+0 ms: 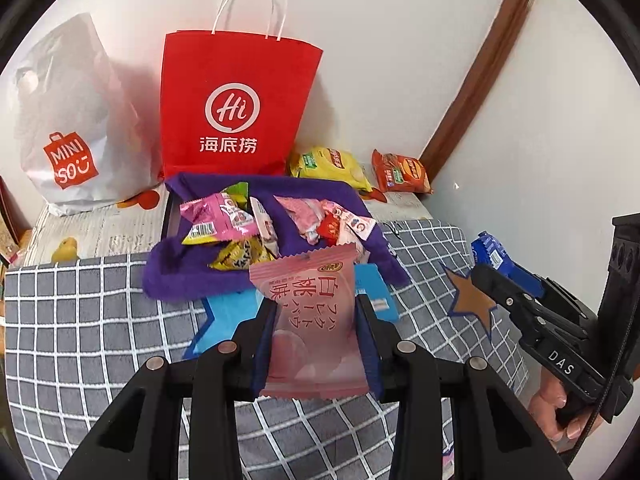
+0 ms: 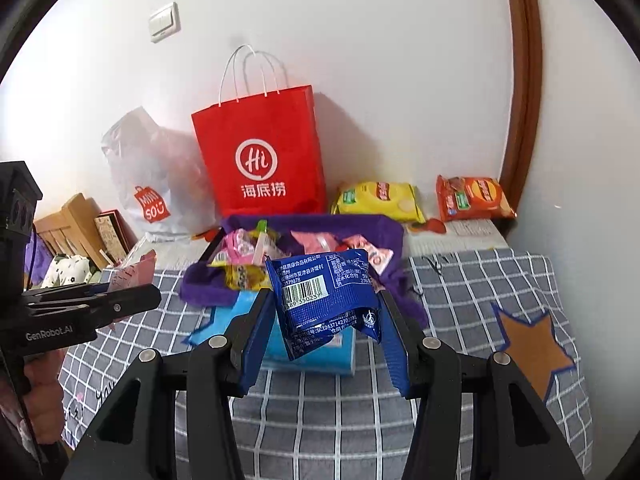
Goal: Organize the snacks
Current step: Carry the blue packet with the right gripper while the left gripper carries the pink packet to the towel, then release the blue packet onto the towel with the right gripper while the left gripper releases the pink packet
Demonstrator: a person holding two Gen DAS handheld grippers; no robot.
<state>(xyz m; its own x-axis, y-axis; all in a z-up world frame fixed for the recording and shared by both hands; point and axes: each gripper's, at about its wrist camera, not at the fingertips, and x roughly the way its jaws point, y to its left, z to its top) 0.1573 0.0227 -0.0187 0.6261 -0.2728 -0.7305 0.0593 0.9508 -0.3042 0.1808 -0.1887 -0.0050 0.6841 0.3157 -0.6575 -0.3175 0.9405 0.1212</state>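
Note:
My left gripper (image 1: 316, 316) is shut on a pink peach snack packet (image 1: 310, 320), held above the checked grey cloth. My right gripper (image 2: 326, 312) is shut on a blue snack packet (image 2: 326, 296), which also shows in the left wrist view (image 1: 496, 258). Ahead lies a purple cloth (image 1: 168, 276) with a pile of small snack packets (image 1: 224, 220) on it, also seen in the right wrist view (image 2: 248, 248). A blue star cutout (image 1: 224, 316) lies under the left gripper, and a brown star cutout (image 2: 532, 344) lies to the right.
A red paper bag (image 1: 236, 108) and a white Miniso bag (image 1: 68, 120) stand against the wall. A yellow chip bag (image 1: 332, 164) and an orange chip bag (image 1: 402, 172) lie at the back right. A brown door frame (image 2: 524, 80) runs up the right.

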